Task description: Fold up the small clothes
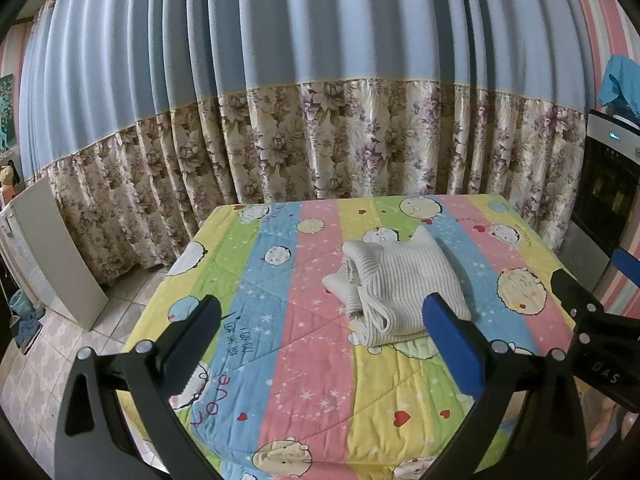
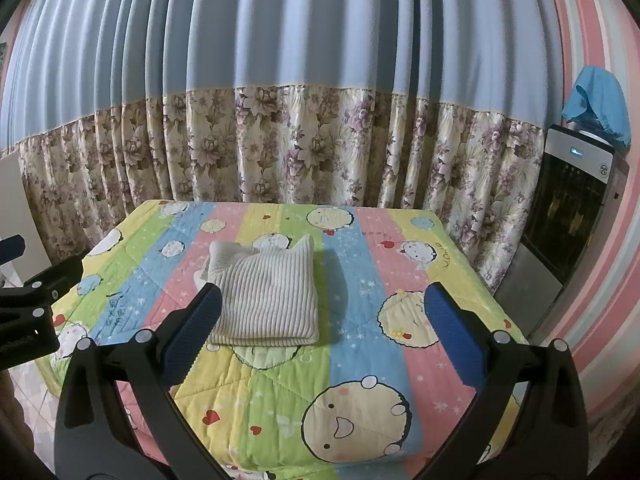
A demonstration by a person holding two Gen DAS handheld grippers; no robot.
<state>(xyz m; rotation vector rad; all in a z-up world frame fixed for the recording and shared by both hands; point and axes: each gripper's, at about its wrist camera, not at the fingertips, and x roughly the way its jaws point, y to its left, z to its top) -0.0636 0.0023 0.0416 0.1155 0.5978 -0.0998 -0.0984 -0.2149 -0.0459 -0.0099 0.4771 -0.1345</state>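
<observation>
A: What writing can you read?

B: On the striped quilt (image 1: 308, 360) that covers the counter, the word "Love" stands in red near the left tool (image 1: 320, 344), and some small Chinese characters stand a little farther; I cannot read them surely. On the black body of the right tool, which shows at the right edge of the left view, I see the letters "DAS". The water dispenser (image 2: 576, 208) at the far right has a small lit display, too small to read.

A: Where is the garment?

B: The cream ribbed garment (image 2: 266, 296) lies folded on the quilt, about in the middle. In the right view it is just beyond the left finger (image 2: 196, 332) of the right tool (image 2: 324, 340), not between the fingers. In the left view its near edge lies behind the right finger (image 1: 452, 344).

A: And the tools?

B: Both have the fingers spread wide, and they hold nothing.
</observation>
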